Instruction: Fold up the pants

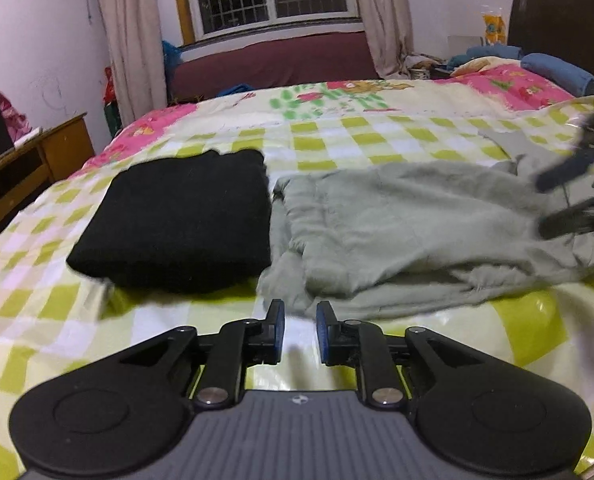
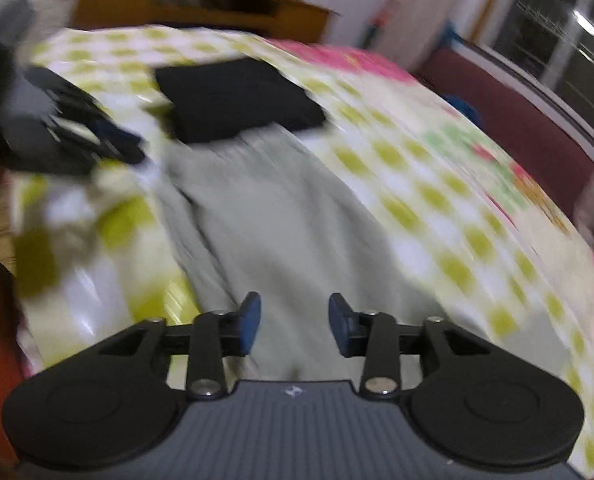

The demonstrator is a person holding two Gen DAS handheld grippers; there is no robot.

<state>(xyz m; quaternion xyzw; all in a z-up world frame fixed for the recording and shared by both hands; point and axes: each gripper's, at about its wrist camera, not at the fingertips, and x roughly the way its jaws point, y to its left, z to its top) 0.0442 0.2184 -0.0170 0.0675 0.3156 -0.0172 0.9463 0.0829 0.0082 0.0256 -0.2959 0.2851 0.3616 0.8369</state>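
Observation:
Grey-green pants (image 1: pixel 397 224) lie folded over and rumpled on the checked bedsheet (image 1: pixel 337 136). A folded black garment (image 1: pixel 177 220) sits just left of them, touching their edge. My left gripper (image 1: pixel 300 320) hovers at the pants' near edge, its jaws nearly together and nothing between them. My right gripper (image 1: pixel 545 206) shows blurred at the pants' right end. In the right wrist view the right gripper (image 2: pixel 295 312) stands open over the pants (image 2: pixel 281 208), holding nothing. The black garment (image 2: pixel 237 100) lies beyond, and the left gripper (image 2: pixel 129 144) is a blur at the left.
A wooden desk (image 1: pixel 37 160) stands left of the bed. A maroon bench (image 1: pixel 273 60) runs under the barred window. Blue bedding (image 1: pixel 557 72) and a dark headboard (image 1: pixel 561 24) are at the far right. Flowered pink quilt covers the bed's far part.

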